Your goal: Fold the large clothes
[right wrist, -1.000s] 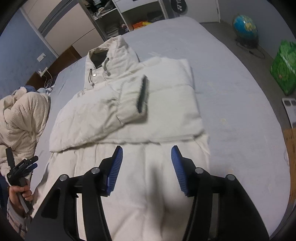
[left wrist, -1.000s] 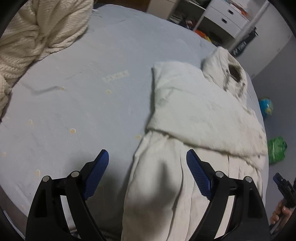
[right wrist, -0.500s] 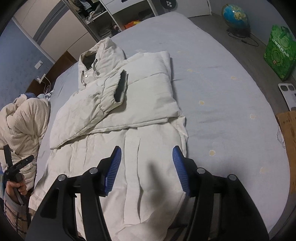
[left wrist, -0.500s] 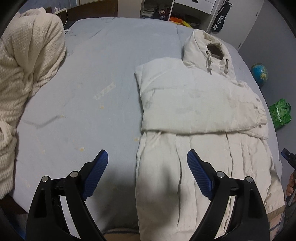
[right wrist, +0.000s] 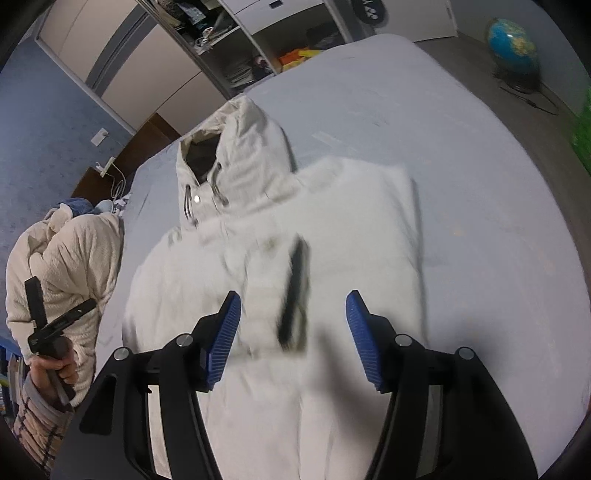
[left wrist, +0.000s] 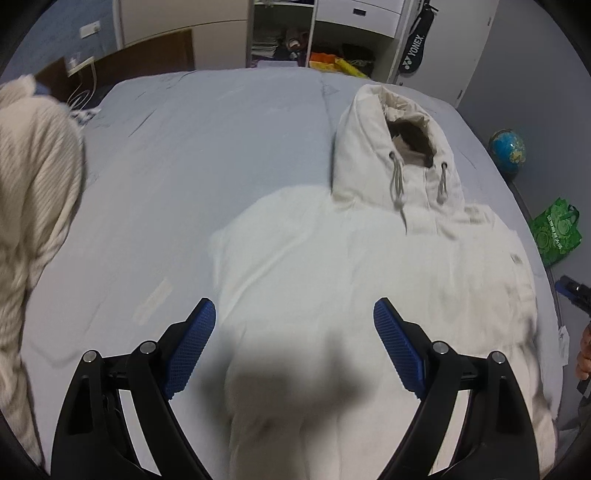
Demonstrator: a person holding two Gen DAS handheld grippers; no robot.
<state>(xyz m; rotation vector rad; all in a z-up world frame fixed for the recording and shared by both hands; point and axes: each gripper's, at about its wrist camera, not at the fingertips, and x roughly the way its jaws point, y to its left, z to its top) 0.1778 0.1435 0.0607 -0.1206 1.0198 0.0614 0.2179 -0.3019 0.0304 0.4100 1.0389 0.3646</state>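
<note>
A large cream hooded jacket (left wrist: 351, 266) lies flat on the grey-blue bed (left wrist: 192, 147), hood (left wrist: 399, 147) at the far end. It also shows in the right wrist view (right wrist: 332, 229), with both sleeves folded across the chest and a dark cuff (right wrist: 293, 295) on top. My left gripper (left wrist: 294, 325) is open and empty, above the jacket's left side. My right gripper (right wrist: 293, 321) is open and empty, above the folded sleeve cuff. Both views are motion-blurred.
A cream knitted blanket (left wrist: 33, 206) is piled on the bed's left edge, also in the right wrist view (right wrist: 62, 266). Shelves and drawers (left wrist: 314, 33) stand beyond the bed. A globe (left wrist: 508, 151) and a green bag (left wrist: 556, 230) are on the floor at right.
Both grippers have moved forward up the jacket, from over its hem toward the chest and hood. Both stay open and empty. The jacket has not moved.
</note>
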